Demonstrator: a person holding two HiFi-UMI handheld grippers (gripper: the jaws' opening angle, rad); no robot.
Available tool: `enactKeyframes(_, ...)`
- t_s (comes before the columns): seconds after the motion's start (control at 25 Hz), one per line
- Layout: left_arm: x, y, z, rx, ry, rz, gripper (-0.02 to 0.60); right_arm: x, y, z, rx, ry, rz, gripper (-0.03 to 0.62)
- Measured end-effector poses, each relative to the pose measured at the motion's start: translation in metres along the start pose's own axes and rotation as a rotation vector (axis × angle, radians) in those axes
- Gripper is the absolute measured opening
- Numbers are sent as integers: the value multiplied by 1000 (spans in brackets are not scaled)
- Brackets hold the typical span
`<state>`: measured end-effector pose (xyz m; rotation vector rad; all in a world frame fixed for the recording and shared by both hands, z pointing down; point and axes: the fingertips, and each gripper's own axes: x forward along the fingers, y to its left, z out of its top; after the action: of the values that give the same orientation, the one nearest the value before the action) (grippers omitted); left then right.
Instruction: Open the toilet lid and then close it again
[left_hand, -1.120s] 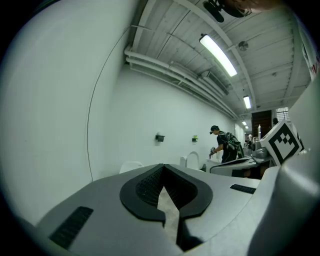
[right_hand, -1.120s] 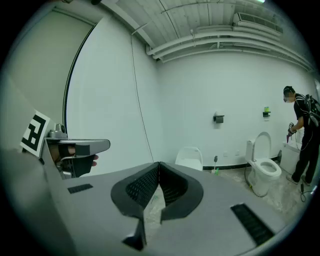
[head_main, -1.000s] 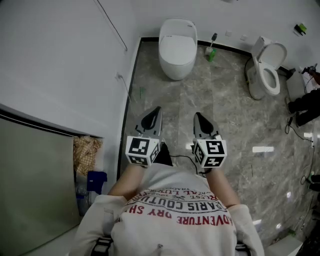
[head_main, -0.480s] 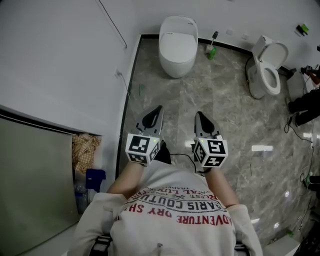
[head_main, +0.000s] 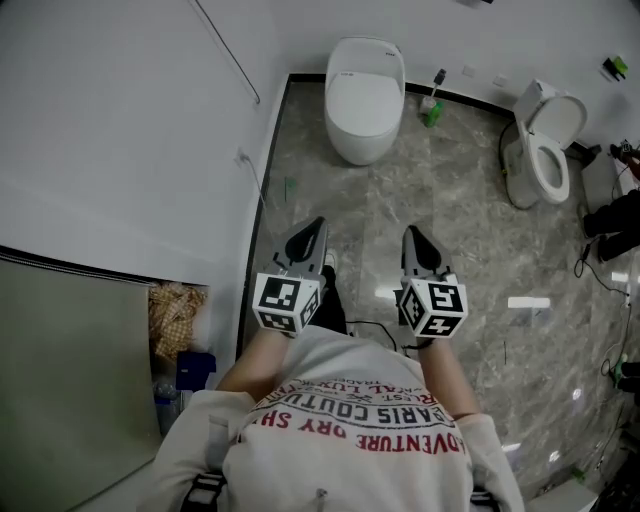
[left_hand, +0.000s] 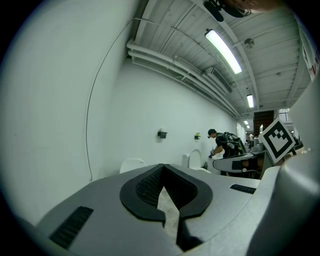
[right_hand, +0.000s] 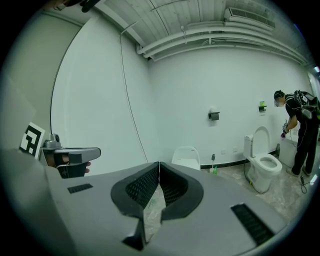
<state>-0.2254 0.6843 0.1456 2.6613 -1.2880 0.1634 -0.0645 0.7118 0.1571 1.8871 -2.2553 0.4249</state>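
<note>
**Claws Move Closer to the Shut Toilet**

Both claws have slid forward a little since a second ago. On the left, the left claw (head_main: 314, 228) is pressed together and holds nothing. Its black pads (left_hand: 149, 186) have tiny bumps for grip. Ahead, well apart from both claws, the toilet (head_main: 364, 102) stands by the far wall with its lid (head_main: 362, 95) down. It is white, smooth and round like an egg, so I think it will be slippery. The right claw (head_main: 412, 238) is pressed together and empty too. The floor (head_main: 455, 225) is shiny grey stone. It seems best to walk closer first, then slip one tip under the lid's front edge and lift slowly. At the far right, a second toilet (head_main: 545, 140) already stands open.
</note>
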Motion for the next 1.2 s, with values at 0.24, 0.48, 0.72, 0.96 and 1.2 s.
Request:
enactKeyframes(0.24, 66, 45, 1, -39, -2, -8, 6, 69, -25, 17, -24, 23, -23, 15)
enactKeyframes(0.48, 157, 114, 9, -51, 30, -40, 6, 175, -41, 35, -31, 55, -45, 15)
enactKeyframes(0.72, 241, 170, 25, -13, 64, -75, 7, 274, -47, 58, -34, 81, -24, 15)
enactKeyframes(0.96, 296, 200, 24, -26, 101, -101, 6, 338, -64, 66, -26, 126, -23, 15)
enactKeyframes(1.2, 339, 209, 6, -29, 142, -103, 6, 383, -93, 60, -21, 161, -16, 15)
